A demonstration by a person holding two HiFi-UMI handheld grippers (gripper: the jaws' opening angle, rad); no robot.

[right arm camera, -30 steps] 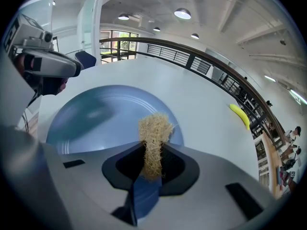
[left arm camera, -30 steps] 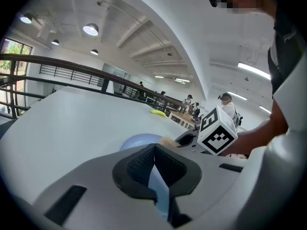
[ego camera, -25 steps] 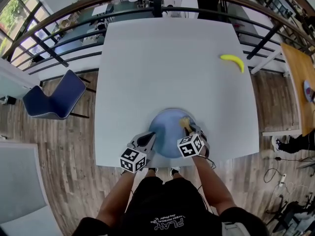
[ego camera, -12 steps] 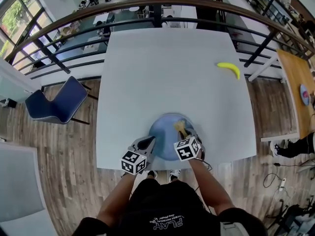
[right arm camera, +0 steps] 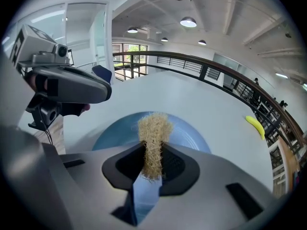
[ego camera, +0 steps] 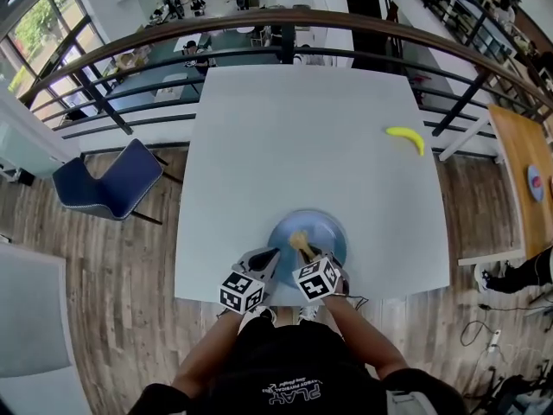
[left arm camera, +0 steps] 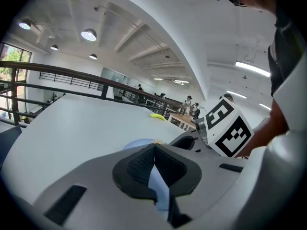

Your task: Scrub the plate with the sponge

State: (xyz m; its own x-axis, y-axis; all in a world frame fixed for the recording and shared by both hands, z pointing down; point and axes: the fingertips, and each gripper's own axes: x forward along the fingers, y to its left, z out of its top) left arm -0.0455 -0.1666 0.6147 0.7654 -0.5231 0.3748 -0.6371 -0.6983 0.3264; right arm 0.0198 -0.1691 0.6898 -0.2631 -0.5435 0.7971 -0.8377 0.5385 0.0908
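The blue plate [ego camera: 324, 232] lies near the table's front edge, and shows again as the plate [right arm camera: 192, 138] in the right gripper view. My right gripper [ego camera: 304, 249] reaches over its near side, shut on a tan fibrous sponge [ego camera: 298, 238]. In the right gripper view the sponge [right arm camera: 153, 128] sticks out past that gripper [right arm camera: 152, 150] and rests on the plate's middle. My left gripper [ego camera: 270, 255] is at the plate's left rim. Its jaws [left arm camera: 154, 150] are closed with the plate's pale blue edge [left arm camera: 158, 188] between them.
A yellow banana [ego camera: 406, 138] lies at the table's far right, well away from the plate. The white table [ego camera: 285, 128] ends close behind the plate toward me. A blue chair [ego camera: 108, 180] stands left of the table, and a dark railing [ego camera: 259, 24] runs beyond it.
My right gripper has carried the sponge leftward across the plate, from its right part to its middle. The left gripper stays on the plate's left rim.
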